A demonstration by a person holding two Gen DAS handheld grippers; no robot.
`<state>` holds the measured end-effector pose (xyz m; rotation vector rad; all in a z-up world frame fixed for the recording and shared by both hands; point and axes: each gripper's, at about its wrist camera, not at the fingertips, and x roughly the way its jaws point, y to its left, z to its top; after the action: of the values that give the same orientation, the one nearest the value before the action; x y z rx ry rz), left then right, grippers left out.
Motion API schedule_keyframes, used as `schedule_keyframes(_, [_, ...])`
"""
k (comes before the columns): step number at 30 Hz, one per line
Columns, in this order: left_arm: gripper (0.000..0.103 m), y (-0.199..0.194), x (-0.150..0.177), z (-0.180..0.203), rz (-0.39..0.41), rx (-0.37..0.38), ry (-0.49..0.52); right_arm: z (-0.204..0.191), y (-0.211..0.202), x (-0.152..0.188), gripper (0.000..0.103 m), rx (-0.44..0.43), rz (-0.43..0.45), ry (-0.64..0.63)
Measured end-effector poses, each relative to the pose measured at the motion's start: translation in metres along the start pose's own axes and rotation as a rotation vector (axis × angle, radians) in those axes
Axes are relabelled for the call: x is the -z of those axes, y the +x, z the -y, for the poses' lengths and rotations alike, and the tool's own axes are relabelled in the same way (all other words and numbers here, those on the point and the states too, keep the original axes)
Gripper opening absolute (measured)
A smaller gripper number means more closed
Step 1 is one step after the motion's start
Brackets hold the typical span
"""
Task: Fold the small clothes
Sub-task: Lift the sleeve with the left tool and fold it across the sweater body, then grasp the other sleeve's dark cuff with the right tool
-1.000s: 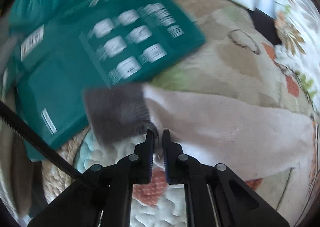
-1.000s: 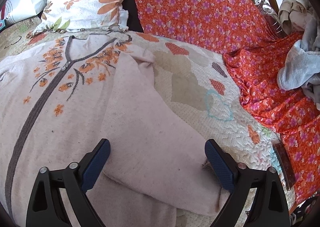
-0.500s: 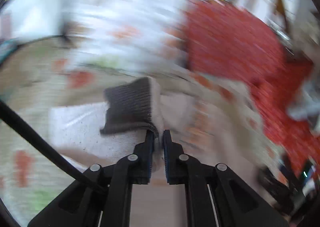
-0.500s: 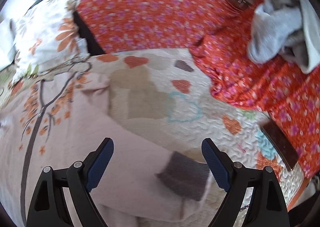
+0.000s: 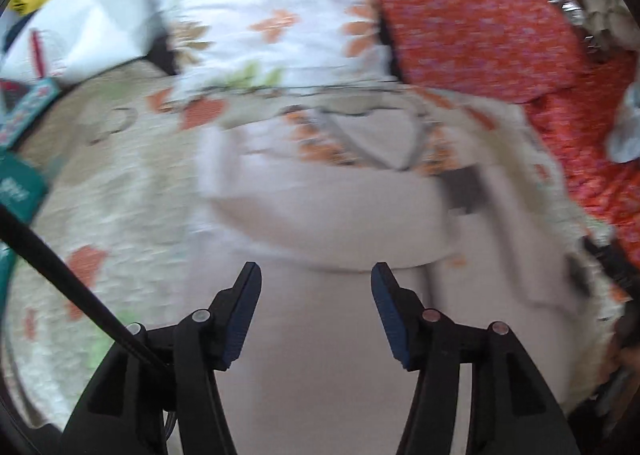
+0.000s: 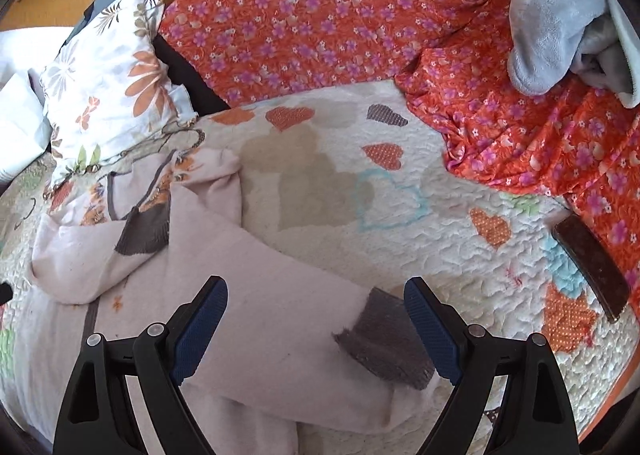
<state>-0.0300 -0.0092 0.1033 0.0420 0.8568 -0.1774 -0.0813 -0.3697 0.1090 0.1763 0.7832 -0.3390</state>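
Observation:
A pale pink knit cardigan (image 6: 256,295) with orange flowers and grey trim lies on the quilted bedspread (image 6: 460,255). Its left sleeve is folded across the chest, its grey cuff (image 6: 144,233) lying near the neckline; it also shows in the left wrist view (image 5: 464,187). The right sleeve stretches out, its grey cuff (image 6: 386,339) between my right gripper's fingers. My right gripper (image 6: 316,331) is open above that sleeve. My left gripper (image 5: 316,307) is open and empty above the cardigan body (image 5: 320,355).
A floral pillow (image 6: 108,95) and an orange flowered cushion (image 6: 300,23) stand at the back. Orange fabric (image 6: 540,135) with a light blue fleece (image 6: 560,15) is at right. A dark flat phone-like object (image 6: 592,271) lies at the right. Teal packets (image 5: 16,183) are at the left.
My left gripper carried the left sleeve cuff over the cardigan's chest, then opened and let it go. My right gripper stayed open and shifted over the right sleeve cuff.

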Motion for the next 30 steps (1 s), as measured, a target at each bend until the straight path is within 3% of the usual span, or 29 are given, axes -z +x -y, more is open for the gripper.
schedule_keyframes(3, [0.056,0.001,0.013,-0.027,0.005,-0.051,-0.027,0.008,0.0,0.004,0.093,-0.006,-0.006,0.031])
schedule_keyframes(6, [0.056,0.004,0.021,-0.05,0.008,-0.058,-0.07,-0.001,-0.002,0.004,0.09,-0.102,-0.021,0.038])
schedule_keyframes(11, [0.056,0.017,0.021,-0.066,-0.015,-0.058,-0.101,-0.085,0.004,-0.005,0.088,-0.23,-0.061,-0.127])
schedule_keyframes(13, [0.056,0.024,0.018,-0.069,-0.024,-0.06,-0.105,-0.129,0.015,-0.01,0.079,-0.254,-0.066,-0.189])
schedule_keyframes(15, [0.056,0.033,0.013,-0.076,-0.046,-0.047,-0.132,-0.166,0.031,-0.018,0.05,-0.311,-0.087,-0.201])
schedule_keyframes(17, [0.056,0.042,0.009,-0.083,-0.075,-0.025,-0.173,-0.191,0.055,-0.025,0.043,-0.401,-0.151,-0.149])
schedule_keyframes(18, [0.056,0.047,0.008,-0.088,-0.097,-0.015,-0.203,-0.198,0.065,-0.026,0.043,-0.403,-0.174,-0.14])
schedule_keyframes(21, [0.056,0.055,0.009,-0.1,-0.145,-0.006,-0.271,-0.199,0.101,-0.024,0.036,-0.217,-0.216,-0.16])
schedule_keyframes(26, [0.056,0.045,0.006,-0.104,-0.132,0.028,-0.299,-0.131,0.083,-0.02,0.039,-0.023,-0.155,-0.105])
schedule_keyframes(27, [0.056,0.042,0.006,-0.103,-0.126,0.034,-0.3,-0.114,0.074,-0.019,0.055,0.05,-0.137,-0.115])
schedule_keyframes(28, [0.056,0.041,0.007,-0.103,-0.123,0.041,-0.302,-0.095,0.064,-0.018,0.063,0.13,-0.114,-0.12])
schedule_keyframes(30, [0.057,0.035,0.009,-0.102,-0.115,0.052,-0.301,-0.055,0.044,-0.021,0.067,0.186,-0.08,-0.094])
